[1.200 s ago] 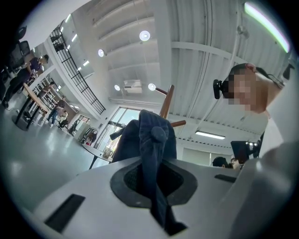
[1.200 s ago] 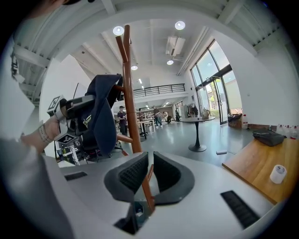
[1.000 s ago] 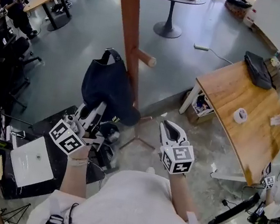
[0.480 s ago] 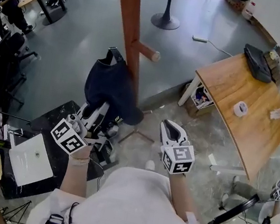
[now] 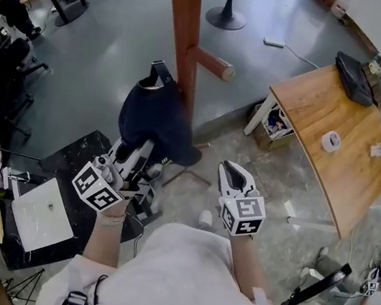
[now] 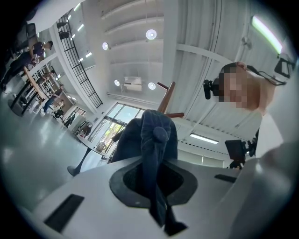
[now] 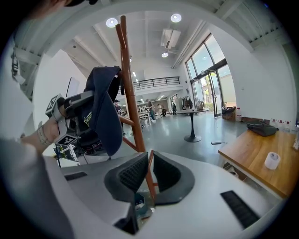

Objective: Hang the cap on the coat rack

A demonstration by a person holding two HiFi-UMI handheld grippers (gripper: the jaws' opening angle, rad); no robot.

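Grey workshop floor below me; my left tool is clamped on the navy cap, raised just beside the coat rack post, centre frame. My right tool is pinched narrow, empty. Hooking onto a peg isn't done yet, I'd judge.

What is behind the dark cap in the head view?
The brown coat rack pole stands just behind the cap, held by the left tongs. The cap's brim covers the pole's lower part.
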